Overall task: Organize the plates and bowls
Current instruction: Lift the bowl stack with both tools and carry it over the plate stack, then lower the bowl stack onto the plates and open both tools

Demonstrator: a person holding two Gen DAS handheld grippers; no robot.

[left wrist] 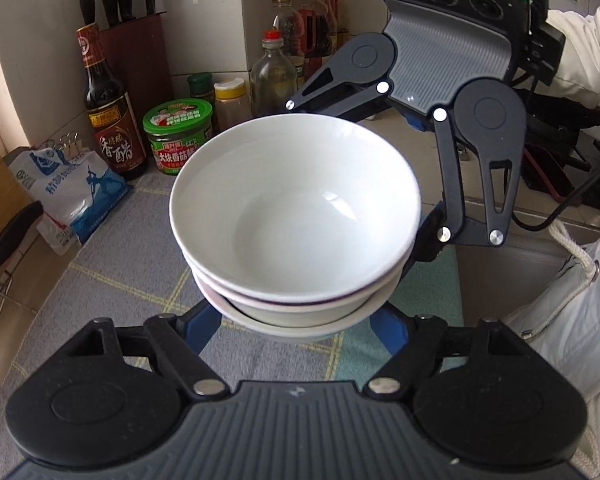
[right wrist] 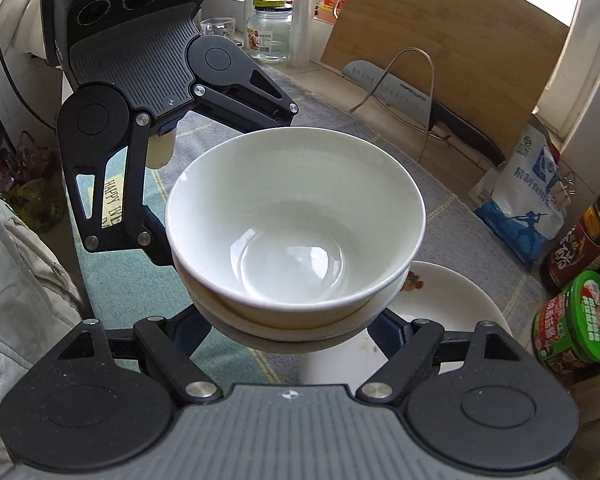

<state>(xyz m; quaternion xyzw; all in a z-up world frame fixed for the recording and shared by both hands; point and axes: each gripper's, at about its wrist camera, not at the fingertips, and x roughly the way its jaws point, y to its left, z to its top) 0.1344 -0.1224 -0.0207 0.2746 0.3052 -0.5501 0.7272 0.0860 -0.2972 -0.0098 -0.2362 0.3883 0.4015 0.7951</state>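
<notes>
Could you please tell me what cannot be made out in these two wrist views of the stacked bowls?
- Left gripper fingertips, left wrist view: hidden under the stack of white ceramic bowls.
- Right gripper fingertips, right wrist view: likewise hidden.
- Number of bowls: lower rims overlap; the count is uncertain.
- White flower-printed plate, right wrist view: mostly covered by the stack and gripper.
- Dark-handled cleaver: partly behind the wire rack.

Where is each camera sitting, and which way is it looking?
Left wrist view: sits on the left gripper, looks down along it at the stack of white ceramic bowls; the right gripper and a white sleeve show.
Right wrist view: sits on the right gripper, looks down at the same bowls from the opposite side; the left gripper shows.
Shared: the bowls, the green-lidded jar, the checked cloth.
</notes>
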